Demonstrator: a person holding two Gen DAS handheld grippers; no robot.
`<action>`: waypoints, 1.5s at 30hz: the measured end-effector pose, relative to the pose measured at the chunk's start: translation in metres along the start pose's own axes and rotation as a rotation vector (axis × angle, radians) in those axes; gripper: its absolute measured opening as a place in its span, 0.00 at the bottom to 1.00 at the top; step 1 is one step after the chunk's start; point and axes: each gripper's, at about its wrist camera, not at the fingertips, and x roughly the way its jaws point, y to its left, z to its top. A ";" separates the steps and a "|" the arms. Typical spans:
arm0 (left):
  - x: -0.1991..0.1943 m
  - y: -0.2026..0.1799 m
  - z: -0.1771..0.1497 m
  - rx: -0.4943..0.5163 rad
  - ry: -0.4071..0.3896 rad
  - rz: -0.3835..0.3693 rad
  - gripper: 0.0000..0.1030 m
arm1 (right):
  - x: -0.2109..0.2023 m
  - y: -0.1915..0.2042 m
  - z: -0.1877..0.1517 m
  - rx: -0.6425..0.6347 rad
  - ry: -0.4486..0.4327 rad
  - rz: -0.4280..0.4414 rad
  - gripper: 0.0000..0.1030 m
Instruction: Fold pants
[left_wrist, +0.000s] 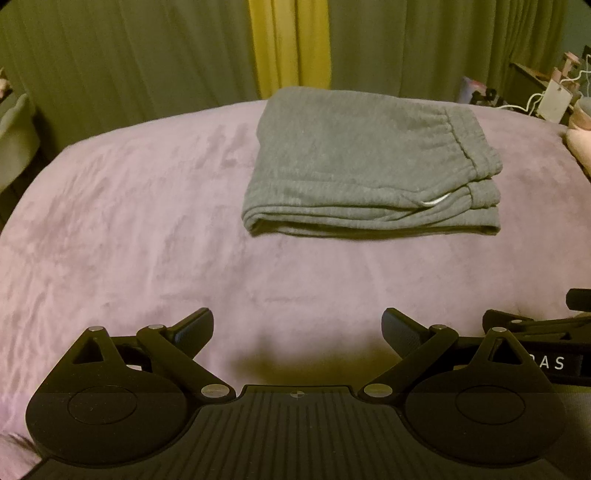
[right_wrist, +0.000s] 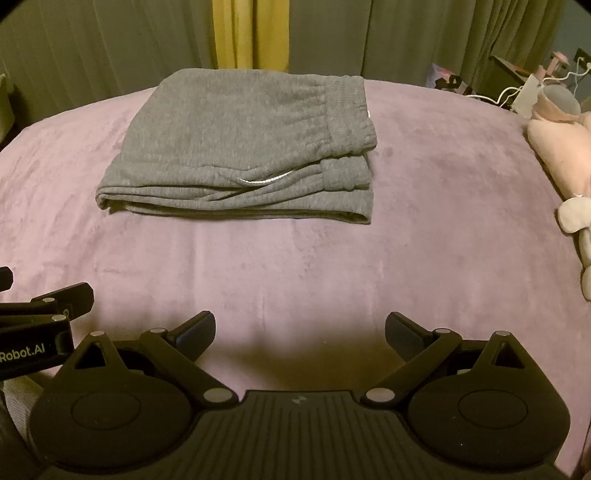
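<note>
Since the grey sweatpants (left_wrist: 369, 162) lie folded in a compact stack on the far side of the bed (left_wrist: 129, 221), folding appears complete. Left tool (left_wrist: 297, 328) and right tool (right_wrist: 300, 332) stand wide apart, empty, well clear of the stack.

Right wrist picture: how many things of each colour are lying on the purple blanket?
Grey: 2, the folded pants and a small grey soft toy at the right edge.
Pink: 1, the plush toy.
Black: 2, the right gripper and left gripper, both with jaws open, low over the blanket.
Total: 5.
</note>
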 end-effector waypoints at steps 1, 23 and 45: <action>0.000 0.000 0.000 0.001 0.001 0.000 0.98 | 0.000 0.000 0.000 0.000 0.001 -0.001 0.96; 0.003 0.004 0.000 -0.006 0.010 0.008 0.98 | 0.004 0.002 0.001 -0.002 0.008 0.007 0.96; 0.006 0.006 -0.003 -0.026 0.030 -0.015 0.98 | 0.005 0.001 -0.001 0.004 0.011 0.016 0.96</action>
